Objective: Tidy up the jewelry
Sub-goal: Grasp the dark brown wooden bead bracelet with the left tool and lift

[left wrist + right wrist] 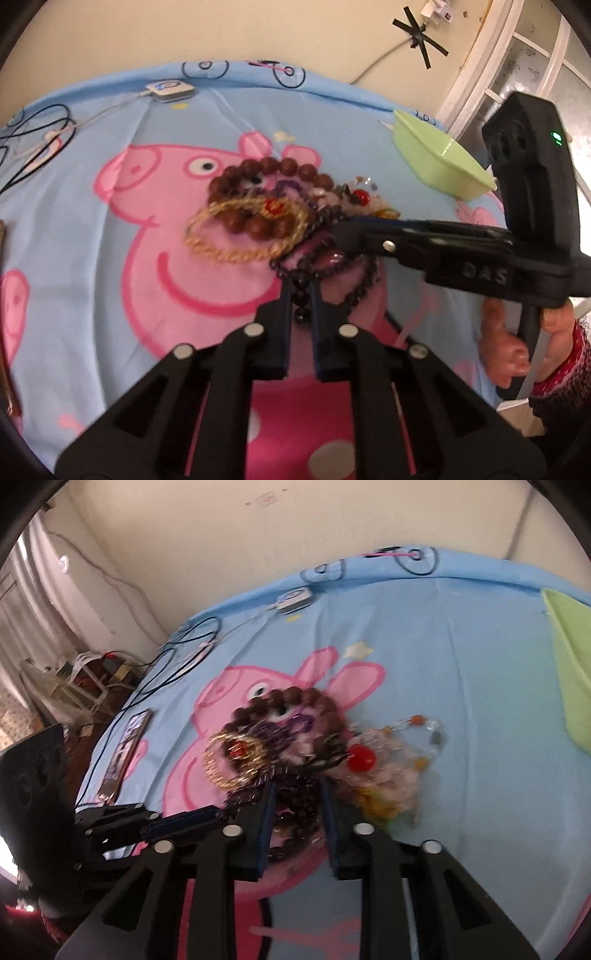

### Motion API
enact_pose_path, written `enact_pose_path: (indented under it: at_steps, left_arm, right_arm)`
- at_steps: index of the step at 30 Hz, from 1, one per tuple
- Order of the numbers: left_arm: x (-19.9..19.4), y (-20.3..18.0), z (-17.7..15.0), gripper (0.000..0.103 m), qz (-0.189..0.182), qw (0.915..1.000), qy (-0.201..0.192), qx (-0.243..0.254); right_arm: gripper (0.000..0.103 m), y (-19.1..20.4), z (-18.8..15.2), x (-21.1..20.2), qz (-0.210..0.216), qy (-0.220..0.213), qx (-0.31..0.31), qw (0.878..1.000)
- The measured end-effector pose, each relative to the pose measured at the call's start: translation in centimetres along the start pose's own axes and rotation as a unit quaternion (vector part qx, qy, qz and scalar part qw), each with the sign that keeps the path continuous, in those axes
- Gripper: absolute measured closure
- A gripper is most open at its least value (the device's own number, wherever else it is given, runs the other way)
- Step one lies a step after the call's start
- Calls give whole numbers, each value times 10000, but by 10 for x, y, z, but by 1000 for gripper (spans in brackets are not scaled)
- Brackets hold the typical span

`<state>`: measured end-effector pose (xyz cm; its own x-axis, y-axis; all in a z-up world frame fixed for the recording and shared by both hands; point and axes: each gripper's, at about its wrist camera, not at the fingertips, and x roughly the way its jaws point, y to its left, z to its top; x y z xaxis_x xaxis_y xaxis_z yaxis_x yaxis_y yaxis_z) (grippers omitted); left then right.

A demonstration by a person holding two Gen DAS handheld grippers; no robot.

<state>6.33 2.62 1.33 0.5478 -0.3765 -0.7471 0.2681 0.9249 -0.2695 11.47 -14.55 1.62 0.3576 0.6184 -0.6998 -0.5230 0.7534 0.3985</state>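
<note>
A heap of jewelry lies on the Peppa Pig sheet: a brown wooden bead bracelet, a gold chain, a dark bead strand and pale crystal beads with a red bead. My left gripper is shut on the dark bead strand. My right gripper reaches in from the right over the heap. In the right wrist view my right gripper is open around the dark beads, with the left gripper at the lower left.
A light green tray stands at the far right of the bed, also in the right wrist view. A white charger and black cables lie at the far left. A phone lies near the left edge.
</note>
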Motion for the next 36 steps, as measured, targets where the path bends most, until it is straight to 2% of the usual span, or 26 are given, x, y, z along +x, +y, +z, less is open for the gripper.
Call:
enact_pose_path:
  at_steps: [4, 6, 8, 10, 11, 12, 14, 15, 18, 21, 22, 23, 24, 26, 27, 29, 32, 34, 36]
  left_arm:
    - [-20, 6, -19, 94, -82, 9999, 57, -57]
    - [-23, 10, -25, 94, -108, 9997, 98, -193]
    - [-24, 13, -25, 84, -171, 9992, 110, -335]
    - [-27, 16, -21, 64, -170, 9988, 15, -457]
    - [-34, 24, -18, 61, -161, 9987, -57, -489]
    - [-38, 26, -14, 60, -153, 9986, -138, -497]
    - [-43, 32, -4, 60, -161, 9982, -264, -512]
    - [-45, 34, 5, 60, -141, 9981, -318, -510]
    - [-39, 40, 39, 60, 64, 9985, -445, -310]
    - [-14, 46, 71, 60, 34, 9995, -231, -228]
    - [-5, 46, 79, 60, 10, 9998, -129, -171]
    - [5, 47, 85, 60, 40, 9999, -47, -80]
    - [16, 48, 89, 60, 121, 9999, 69, -7]
    - [28, 53, 91, 60, 218, 9993, 291, -96]
    - [25, 55, 90, 60, 124, 9994, 262, -182]
    - [4, 56, 87, 60, -69, 9996, -70, -254]
    - [-30, 57, 84, 60, -154, 9981, -502, -322]
    - [-49, 54, 85, 53, -246, 9965, -714, -354]
    - [-61, 47, 86, 50, -333, 9953, -852, -324]
  right_arm:
    - [103, 24, -29, -12, 88, 92, -530, 9985]
    - [103, 26, -35, -15, 150, 99, -533, 9984]
    - [103, 25, -31, -18, 100, 47, -537, 9985]
    - [103, 17, -23, -24, 50, -97, -407, 9991]
    - [102, 10, -18, -29, 66, -203, -297, 9993]
    - [98, 4, -11, -36, 70, -339, -184, 9992]
    - [80, -2, 3, -41, -55, -500, -162, 9986]
    - [80, -6, 11, -42, -161, -569, -202, 9980]
    - [80, -13, 40, -26, -449, -395, -414, 9974]
    - [81, -17, 61, 11, -521, 117, -623, 9966]
    - [86, -15, 63, 23, -599, 261, -711, 9953]
    - [103, -15, 63, 37, -683, 457, -791, 9935]
    - [103, -18, 63, 47, -717, 563, -781, 9928]
    - [103, -14, 66, 43, -634, 442, -710, 9945]
    - [103, -8, 66, 29, -476, 195, -736, 9960]
    - [103, 6, 66, 2, -262, -165, -866, 9958]
    - [103, 36, 62, -36, -196, -570, -1268, 9901]
    - [103, 53, 60, -51, -232, -768, -1495, 9855]
    - [103, 69, 60, -69, -244, -995, -1635, 9812]
